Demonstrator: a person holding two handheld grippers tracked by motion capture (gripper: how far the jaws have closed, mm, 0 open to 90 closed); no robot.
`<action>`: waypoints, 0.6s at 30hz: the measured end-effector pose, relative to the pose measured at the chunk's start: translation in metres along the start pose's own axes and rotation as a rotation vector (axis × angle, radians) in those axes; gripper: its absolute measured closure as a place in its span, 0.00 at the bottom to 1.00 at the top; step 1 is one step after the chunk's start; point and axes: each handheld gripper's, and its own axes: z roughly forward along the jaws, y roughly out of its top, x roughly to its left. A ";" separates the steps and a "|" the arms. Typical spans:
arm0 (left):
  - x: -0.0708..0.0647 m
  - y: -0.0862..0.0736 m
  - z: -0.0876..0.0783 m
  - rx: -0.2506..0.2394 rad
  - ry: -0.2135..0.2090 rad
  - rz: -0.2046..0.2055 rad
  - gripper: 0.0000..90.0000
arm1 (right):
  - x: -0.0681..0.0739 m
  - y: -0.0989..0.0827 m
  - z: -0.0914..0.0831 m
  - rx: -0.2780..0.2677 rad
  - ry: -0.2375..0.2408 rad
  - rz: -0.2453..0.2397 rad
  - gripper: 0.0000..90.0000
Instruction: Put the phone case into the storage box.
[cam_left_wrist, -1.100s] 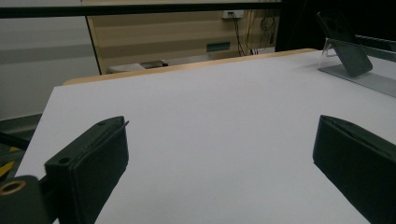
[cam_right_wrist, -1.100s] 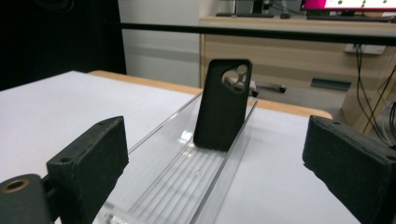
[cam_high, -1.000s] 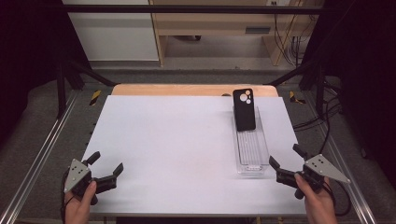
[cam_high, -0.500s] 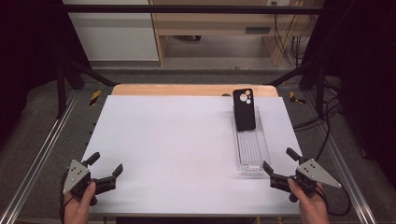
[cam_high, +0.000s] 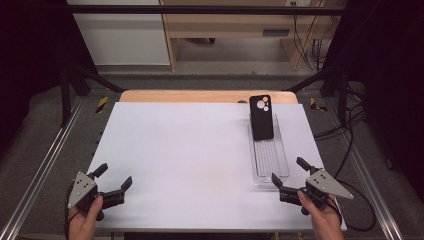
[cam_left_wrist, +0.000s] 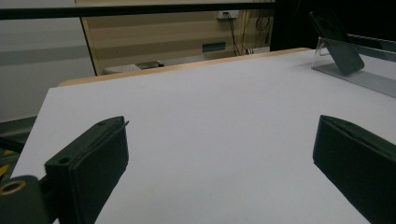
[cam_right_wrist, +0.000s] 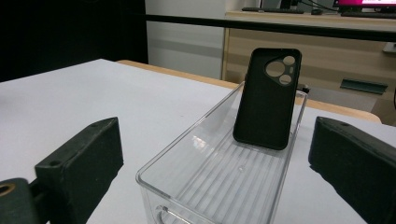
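while the near end of the clear plastic tray (cam_right_wrist: 219, 186) is cut off in the right gripper view, that view shows the black phone case (cam_right_wrist: 267, 99) leaning upright at the tray's far end. the right gripper (cam_high: 294, 176), level at the tray's near end, has just been opening, nothing between its jaws. the left gripper (cam_high: 115, 177) rests well left of the tray, jaws apart and empty.

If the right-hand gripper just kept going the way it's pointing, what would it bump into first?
Most likely the near end of the clear plastic tray, straight ahead of the open right gripper. The black phone case leaning at the tray's far end would come after.
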 end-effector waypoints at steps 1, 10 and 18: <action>0.000 0.000 0.000 0.001 -0.003 0.001 0.04 | 0.001 0.000 0.001 0.000 0.002 0.001 0.04; -0.003 0.000 0.001 0.008 -0.020 0.011 0.04 | 0.007 0.001 0.012 -0.002 0.017 0.015 0.04; -0.004 -0.001 0.002 0.012 -0.036 0.017 0.04 | 0.011 -0.002 0.021 -0.016 0.026 0.032 0.03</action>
